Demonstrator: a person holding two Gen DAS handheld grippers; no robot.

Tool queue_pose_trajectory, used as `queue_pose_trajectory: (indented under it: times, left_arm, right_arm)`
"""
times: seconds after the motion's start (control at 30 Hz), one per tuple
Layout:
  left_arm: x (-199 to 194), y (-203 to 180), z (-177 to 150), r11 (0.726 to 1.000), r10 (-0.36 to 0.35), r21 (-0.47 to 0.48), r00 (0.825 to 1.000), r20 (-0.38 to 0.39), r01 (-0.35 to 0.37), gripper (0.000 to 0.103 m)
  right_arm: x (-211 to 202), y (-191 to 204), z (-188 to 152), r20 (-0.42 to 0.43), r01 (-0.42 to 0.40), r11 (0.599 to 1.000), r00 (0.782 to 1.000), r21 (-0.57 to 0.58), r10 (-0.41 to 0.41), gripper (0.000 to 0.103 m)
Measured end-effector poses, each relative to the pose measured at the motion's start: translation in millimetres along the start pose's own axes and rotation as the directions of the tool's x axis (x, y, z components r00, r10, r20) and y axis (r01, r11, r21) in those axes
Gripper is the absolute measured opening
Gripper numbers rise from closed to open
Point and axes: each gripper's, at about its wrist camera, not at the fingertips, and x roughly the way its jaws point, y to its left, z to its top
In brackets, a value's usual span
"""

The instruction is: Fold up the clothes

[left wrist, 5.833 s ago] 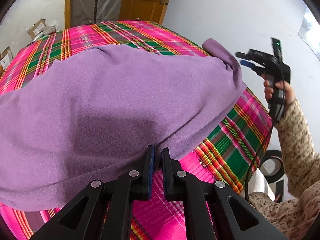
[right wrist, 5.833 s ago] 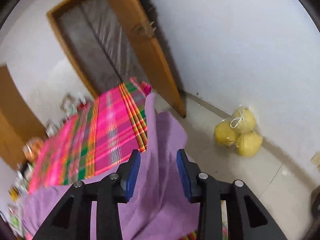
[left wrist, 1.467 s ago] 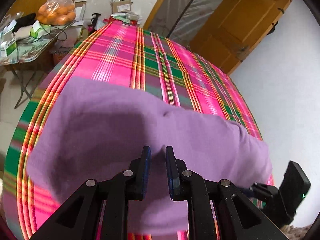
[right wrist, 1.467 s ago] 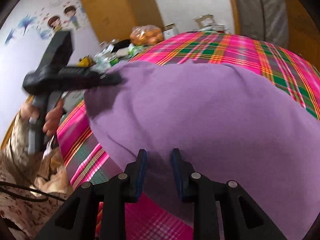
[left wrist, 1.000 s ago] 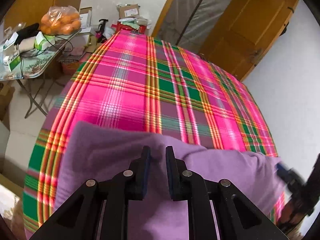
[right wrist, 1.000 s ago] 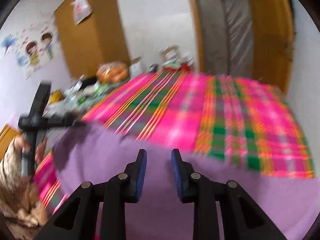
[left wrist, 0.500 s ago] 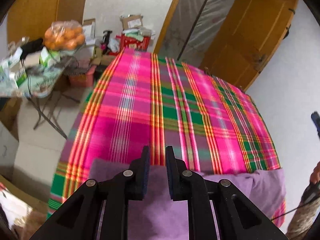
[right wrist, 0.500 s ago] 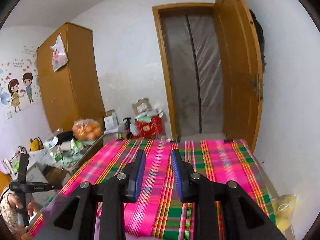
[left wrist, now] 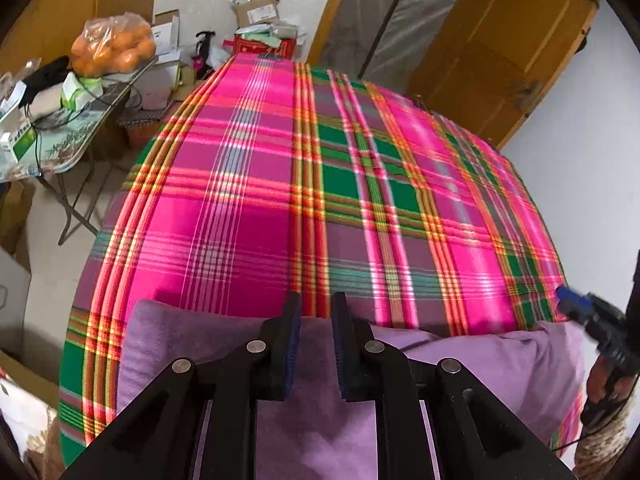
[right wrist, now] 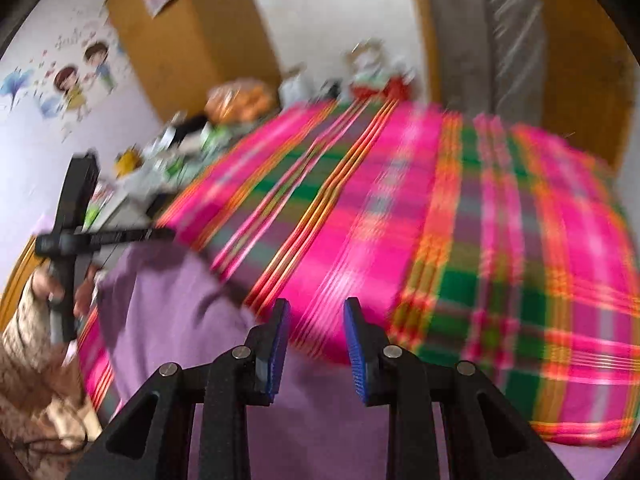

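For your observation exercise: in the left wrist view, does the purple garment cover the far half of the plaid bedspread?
No: the purple garment lies only along the near edge, leaving the plaid bedspread bare beyond.

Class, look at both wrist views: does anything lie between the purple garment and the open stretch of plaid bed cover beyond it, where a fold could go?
Nothing visible does. The purple garment lies at the near edge of the plaid bed cover, and the cover beyond it is bare. The left gripper and right gripper both hover over the garment, jaws apart.

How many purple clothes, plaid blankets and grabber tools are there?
Purple garment: 1
Plaid blanket: 1
Grippers: 2, left gripper and right gripper
Total: 4
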Motion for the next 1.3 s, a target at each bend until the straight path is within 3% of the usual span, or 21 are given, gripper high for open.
queue_pose_trajectory:
  times: [0.17, 0.33, 0.6, 0.67, 0.8, 0.93, 1.2, 1.3]
  left_arm:
    - [16, 10, -7, 1.0, 0.003, -0.022, 0.999, -0.046, -0.005, 0.016]
    - [14, 13, -9, 1.0, -0.014, -0.028, 0.999, -0.036, 0.013, 0.016]
    - [12, 16, -14, 0.999, -0.021, -0.026, 1.0, -0.009, 0.021, 0.016]
    - [12, 17, -13, 0.999, -0.027, -0.034, 1.0, -0.005, 0.027, 0.016]
    - [12, 18, -13, 0.999, -0.033, -0.043, 0.999, 0.004, 0.033, 0.016]
    - [12, 17, -15, 0.999, -0.031, -0.043, 0.999, 0.01, 0.031, 0.016]
    - [9, 19, -19, 0.998, -0.041, -0.055, 0.999, 0.007, 0.042, 0.016]
    - [6, 23, -23, 0.996, -0.05, -0.071, 0.999, 0.009, 0.051, 0.016]
  right_arm:
    - [35, -4, 0, -0.102, -0.115, 0.993, 0.988, 0.032, 0.118, 0.033]
    - [40, -3, -5, -0.129, -0.191, 0.981, 0.972, 0.041, 0.195, 0.033]
    - [43, 9, -18, -0.175, -0.329, 0.941, 0.924, 0.08, 0.339, 0.034]
    - [39, 18, -25, -0.188, -0.383, 0.921, 0.902, 0.071, 0.389, 0.034]
    - [38, 32, -34, -0.205, -0.372, 0.928, 0.906, 0.029, 0.37, 0.035]
    - [31, 32, -37, -0.156, -0.392, 0.919, 0.905, 0.051, 0.395, 0.035]
    - [27, 56, -56, -0.208, -0.464, 0.885, 0.869, -0.025, 0.45, 0.037]
    - [30, 59, -61, -0.225, -0.455, 0.888, 0.873, -0.063, 0.432, 0.038]
